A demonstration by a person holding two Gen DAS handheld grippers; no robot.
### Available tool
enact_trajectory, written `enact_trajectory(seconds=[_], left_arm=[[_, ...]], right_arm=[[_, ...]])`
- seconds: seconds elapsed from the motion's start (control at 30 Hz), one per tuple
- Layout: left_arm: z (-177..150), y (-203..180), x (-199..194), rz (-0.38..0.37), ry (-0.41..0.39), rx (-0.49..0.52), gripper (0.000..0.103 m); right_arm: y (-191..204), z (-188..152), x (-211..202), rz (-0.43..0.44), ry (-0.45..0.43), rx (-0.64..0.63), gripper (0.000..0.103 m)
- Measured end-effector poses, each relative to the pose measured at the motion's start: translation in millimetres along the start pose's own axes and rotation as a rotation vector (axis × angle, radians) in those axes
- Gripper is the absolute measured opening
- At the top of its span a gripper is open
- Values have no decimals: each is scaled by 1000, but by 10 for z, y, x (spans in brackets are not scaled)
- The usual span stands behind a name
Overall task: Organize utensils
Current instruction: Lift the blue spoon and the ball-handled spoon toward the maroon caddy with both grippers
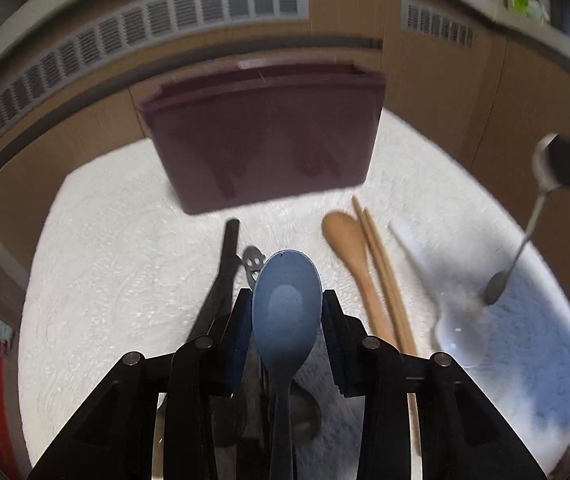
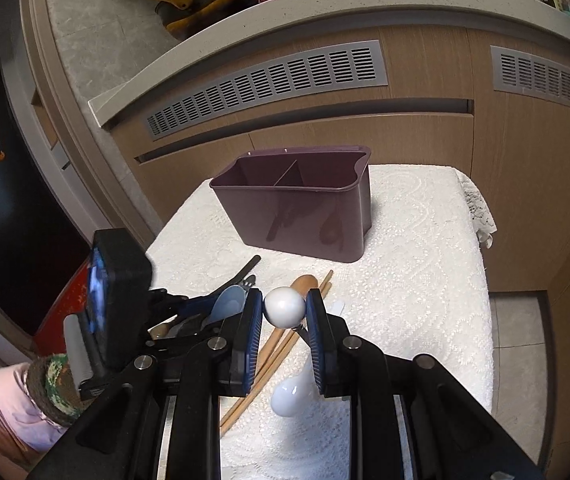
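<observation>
Both grippers tilt downward over the bench [image 2: 425,240], which wears a white lace cloth. The left gripper [image 1: 287,300] has its jaws spread around the bowl of a blue spoon [image 1: 287,300], though I cannot tell whether the pads press it, while the right gripper [image 2: 284,308] pinches a metal spoon [image 2: 284,307] by its rounded bowl. The purple utensil holder [image 2: 297,212] stands at the far middle of the bench with open cloth to its right up to the lace edge, and a wooden spoon [image 1: 347,248], chopsticks [image 1: 381,264], a white spoon [image 2: 291,396] and a black handle [image 1: 227,256] lie between it and the grippers.
</observation>
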State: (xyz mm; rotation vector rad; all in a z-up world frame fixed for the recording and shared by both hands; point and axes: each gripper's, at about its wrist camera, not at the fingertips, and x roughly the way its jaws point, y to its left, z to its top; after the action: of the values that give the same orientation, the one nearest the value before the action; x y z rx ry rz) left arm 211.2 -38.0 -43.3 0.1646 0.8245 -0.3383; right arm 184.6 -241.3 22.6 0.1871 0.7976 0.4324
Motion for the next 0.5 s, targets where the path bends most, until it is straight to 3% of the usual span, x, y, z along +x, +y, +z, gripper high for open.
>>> enact_trajectory(seconds=[0.23,0.33,0.5], left_arm=[[96,217,-703,-29,-192,-104,35],[421,285,-1021,-63,-294,-112,34],[1203,490,-1540,-131,-509,-124,31]], right_arm=[[109,38,-113,23,-32,29,20],[251,260,-313,38,-107,6,20],[593,994,-744,41,-306,-115,20]])
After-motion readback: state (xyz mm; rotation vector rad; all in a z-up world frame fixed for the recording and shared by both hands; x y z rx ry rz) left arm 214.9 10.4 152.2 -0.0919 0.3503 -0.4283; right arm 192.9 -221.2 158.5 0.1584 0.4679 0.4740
